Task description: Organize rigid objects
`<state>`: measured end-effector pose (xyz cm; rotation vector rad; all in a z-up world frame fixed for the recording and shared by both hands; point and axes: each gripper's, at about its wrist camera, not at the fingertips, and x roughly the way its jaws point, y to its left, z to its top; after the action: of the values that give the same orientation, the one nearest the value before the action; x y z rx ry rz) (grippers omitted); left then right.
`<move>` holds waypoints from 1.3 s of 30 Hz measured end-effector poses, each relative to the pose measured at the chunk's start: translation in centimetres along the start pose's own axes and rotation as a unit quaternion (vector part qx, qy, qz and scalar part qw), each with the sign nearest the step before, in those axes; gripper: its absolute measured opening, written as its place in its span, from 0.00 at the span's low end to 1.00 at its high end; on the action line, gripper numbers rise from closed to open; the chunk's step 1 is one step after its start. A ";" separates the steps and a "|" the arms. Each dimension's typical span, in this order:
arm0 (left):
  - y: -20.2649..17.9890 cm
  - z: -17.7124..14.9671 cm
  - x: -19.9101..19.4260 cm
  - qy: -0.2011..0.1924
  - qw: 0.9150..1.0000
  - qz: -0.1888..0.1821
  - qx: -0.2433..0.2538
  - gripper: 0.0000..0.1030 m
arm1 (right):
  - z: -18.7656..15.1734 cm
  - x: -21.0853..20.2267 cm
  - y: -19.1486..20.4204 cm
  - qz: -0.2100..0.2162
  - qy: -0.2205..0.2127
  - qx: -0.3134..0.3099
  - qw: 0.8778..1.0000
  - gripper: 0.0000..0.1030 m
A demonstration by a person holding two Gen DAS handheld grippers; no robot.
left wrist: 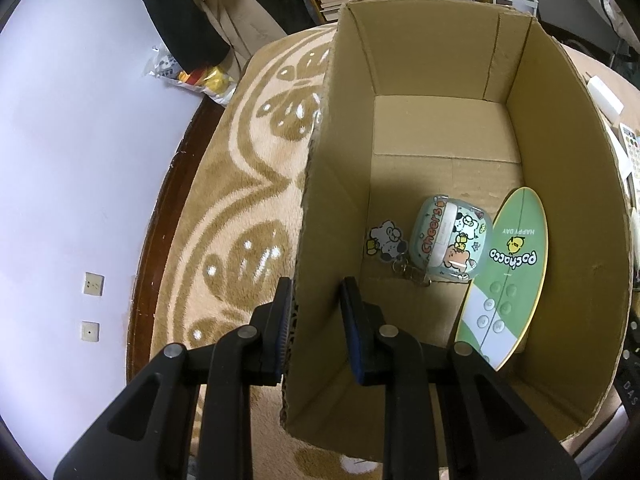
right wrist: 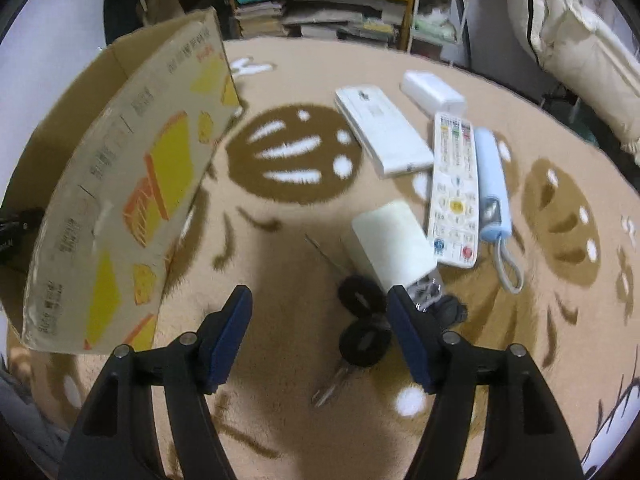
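Observation:
My left gripper (left wrist: 316, 320) is shut on the near left wall of an open cardboard box (left wrist: 560, 200), one finger outside and one inside. On the box floor lie a mint cartoon earbud case (left wrist: 450, 240) with a charm keyring (left wrist: 386, 240), and a green surfboard-shaped board (left wrist: 508, 272) leaning on the right wall. My right gripper (right wrist: 320, 320) hangs open just above the carpet, nothing gripped. A bunch of black-headed keys (right wrist: 362, 320) lies just inside its right finger. A pale rectangular block (right wrist: 390, 244) lies just beyond the keys.
The box (right wrist: 120, 184) stands left of the right gripper on a beige patterned carpet (right wrist: 280, 240). Further right lie a white remote (right wrist: 454, 188), a light blue stick with a cord (right wrist: 492, 184), a flat white device (right wrist: 380, 128) and a small white box (right wrist: 432, 88). Shelves and bedding stand behind.

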<state>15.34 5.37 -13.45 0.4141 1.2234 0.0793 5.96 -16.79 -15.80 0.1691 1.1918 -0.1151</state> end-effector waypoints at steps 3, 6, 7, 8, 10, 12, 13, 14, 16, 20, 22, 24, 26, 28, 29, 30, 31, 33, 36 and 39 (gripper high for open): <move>0.1 0.1 0.1 0.001 1.000 0.003 -0.001 0.23 | -0.2 0.4 -0.7 0.003 0.012 0.013 1.000 0.71; 0.1 0.1 0.1 0.002 1.000 0.003 -0.003 0.23 | -0.2 1.0 -1.1 0.012 0.027 0.012 1.000 0.71; 0.2 0.1 0.2 0.002 1.000 0.003 -0.003 0.23 | -0.2 1.2 -1.4 0.014 0.032 0.016 0.999 0.71; 0.2 0.1 0.3 0.002 1.000 0.003 -0.003 0.23 | -0.3 1.5 -1.6 0.018 0.037 0.021 0.999 0.70; 0.2 0.1 0.3 0.001 1.000 0.003 -0.002 0.23 | -0.5 2.0 -2.2 0.025 0.053 0.034 0.998 0.67; 0.2 0.0 0.3 0.000 1.000 0.004 -0.001 0.23 | -0.7 2.6 -2.5 0.023 0.068 0.041 0.997 0.62; 0.2 0.0 0.4 0.000 1.000 0.005 0.000 0.23 | -0.9 2.8 -2.5 0.022 0.074 0.041 0.996 0.62; 0.1 0.0 0.4 0.000 1.000 0.005 0.000 0.23 | -1.0 2.8 -2.3 0.020 0.077 0.038 0.996 0.62; 0.0 -0.1 0.4 0.000 1.000 0.007 0.000 0.23 | -1.2 2.9 -1.9 0.013 0.079 0.031 0.996 0.62; -0.2 -0.2 0.4 -0.001 1.000 0.010 0.003 0.23 | -1.3 2.9 -2.1 0.018 0.087 0.045 0.995 0.59; -0.2 -0.2 0.4 0.001 1.000 0.007 0.000 0.23 | -0.8 3.2 -2.4 0.021 0.089 0.053 0.994 0.58; -0.2 -0.2 0.3 0.002 1.000 0.006 -0.002 0.23 | -0.9 3.2 -2.7 0.025 0.088 0.056 0.994 0.58; -0.1 -0.3 0.3 0.003 1.000 0.005 -0.003 0.23 | -0.8 3.2 -3.2 0.030 0.088 0.060 0.994 0.58; -0.1 -0.3 0.3 0.003 1.000 0.005 -0.003 0.23 | -0.8 2.9 -3.8 0.037 0.086 0.069 0.993 0.58; -0.1 -0.3 0.3 0.003 1.000 0.005 -0.004 0.23 | -0.7 2.7 -4.2 0.040 0.085 0.074 0.993 0.58; 0.0 -0.3 0.3 0.003 1.000 0.004 -0.004 0.23 | -0.7 2.7 -4.6 0.041 0.084 0.077 0.993 0.57; 0.0 -0.2 0.3 0.004 1.000 0.003 -0.005 0.23 | -0.7 2.6 -4.7 0.038 0.085 0.077 0.993 0.56; 0.2 -0.2 0.3 0.006 1.000 0.001 -0.008 0.23 | -0.6 2.3 -5.0 0.036 0.083 0.078 0.993 0.53; 0.4 -0.3 0.3 0.007 1.000 -0.003 -0.011 0.23 | -0.6 1.4 -5.6 0.053 0.083 0.098 0.990 0.51; 0.6 -0.3 0.2 0.008 1.000 -0.004 -0.013 0.23 | -0.4 1.1 -7.1 0.070 0.082 0.121 0.987 0.48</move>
<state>15.25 6.08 -13.54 0.3860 1.2386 0.0922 4.76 -23.67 -17.46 0.4827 1.3235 -0.1248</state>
